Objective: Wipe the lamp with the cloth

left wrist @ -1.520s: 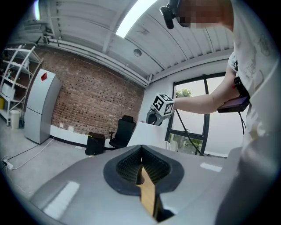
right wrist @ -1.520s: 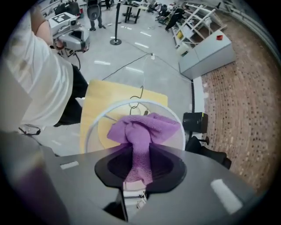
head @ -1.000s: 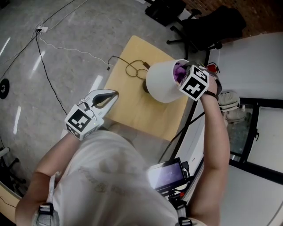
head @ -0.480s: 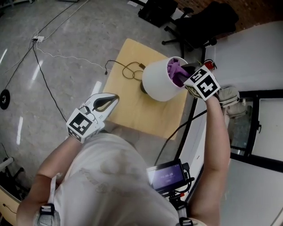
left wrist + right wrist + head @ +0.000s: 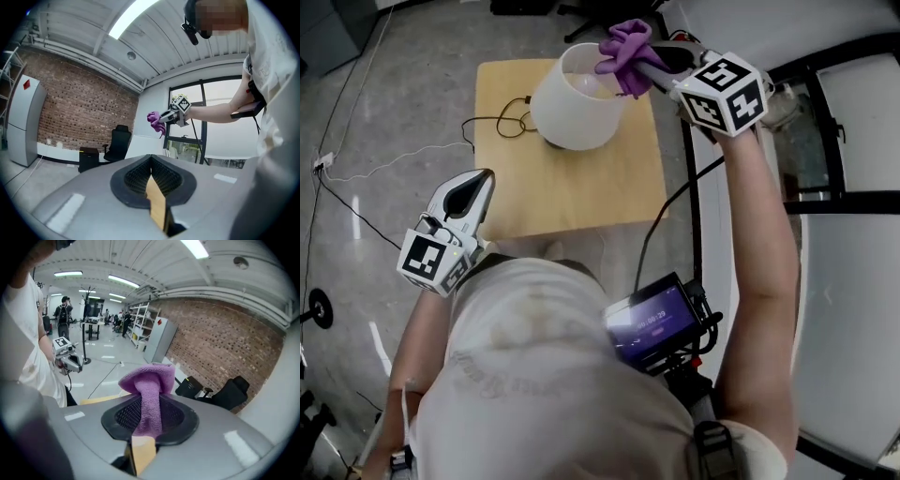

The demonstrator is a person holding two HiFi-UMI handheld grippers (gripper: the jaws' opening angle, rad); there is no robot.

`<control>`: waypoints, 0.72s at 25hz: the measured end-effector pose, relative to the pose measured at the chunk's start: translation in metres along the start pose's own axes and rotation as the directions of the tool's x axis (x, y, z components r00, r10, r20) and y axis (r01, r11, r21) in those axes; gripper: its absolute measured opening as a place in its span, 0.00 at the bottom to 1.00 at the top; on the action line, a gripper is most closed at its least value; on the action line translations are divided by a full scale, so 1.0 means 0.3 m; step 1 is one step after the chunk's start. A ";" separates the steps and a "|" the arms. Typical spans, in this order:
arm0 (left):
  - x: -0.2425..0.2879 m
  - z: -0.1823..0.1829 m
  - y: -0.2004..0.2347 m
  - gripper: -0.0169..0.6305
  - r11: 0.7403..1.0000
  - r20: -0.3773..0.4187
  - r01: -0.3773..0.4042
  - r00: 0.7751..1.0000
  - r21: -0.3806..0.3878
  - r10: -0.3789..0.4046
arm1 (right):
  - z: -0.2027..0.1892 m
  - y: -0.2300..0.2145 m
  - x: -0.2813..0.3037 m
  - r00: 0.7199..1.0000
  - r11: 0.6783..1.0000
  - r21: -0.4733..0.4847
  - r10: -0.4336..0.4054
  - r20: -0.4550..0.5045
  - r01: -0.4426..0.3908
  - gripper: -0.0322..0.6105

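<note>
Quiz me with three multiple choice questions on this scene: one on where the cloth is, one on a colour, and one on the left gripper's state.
1. Where is the cloth?
A) folded in a drawer
B) in the right gripper, by the lamp shade's rim
C) hanging on a hook

2. What colour is the lamp shade?
A) white
B) black
C) red

3. How is the left gripper?
A) shut on a sponge
B) wide open
C) shut and empty

Answers:
1. B, the right gripper view shows the purple fabric pinched between its jaws.
2. A, the shade is plainly white in the head view.
3. C, its own view shows the jaws together with nothing between them.
</note>
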State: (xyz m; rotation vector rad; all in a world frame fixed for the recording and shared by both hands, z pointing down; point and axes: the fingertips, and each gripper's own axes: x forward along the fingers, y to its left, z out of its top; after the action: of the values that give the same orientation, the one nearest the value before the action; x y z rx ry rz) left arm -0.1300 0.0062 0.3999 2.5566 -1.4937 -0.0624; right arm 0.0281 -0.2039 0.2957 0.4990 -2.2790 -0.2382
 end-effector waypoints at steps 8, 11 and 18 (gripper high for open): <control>0.030 0.050 0.030 0.03 0.995 -0.029 0.091 0.996 0.031 -0.090 | -0.038 0.127 -0.238 0.940 0.961 0.273 -0.124 0.317 0.035 0.21; 0.021 0.035 0.035 0.03 0.994 -0.023 0.112 0.993 -0.018 -0.113 | -0.094 0.254 -0.276 0.912 0.938 0.347 -0.130 0.388 -0.014 0.21; 0.016 0.015 0.055 0.03 0.989 -0.050 0.137 0.989 -0.049 -0.139 | -0.240 0.470 -0.244 0.872 0.853 0.517 -0.195 0.448 -0.075 0.20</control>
State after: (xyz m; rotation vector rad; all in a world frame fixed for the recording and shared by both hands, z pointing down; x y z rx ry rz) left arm -0.1422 -0.0066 0.3985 2.6005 -1.2802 -0.0461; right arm 0.0869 -0.0462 0.3417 0.8739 -2.8369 0.2772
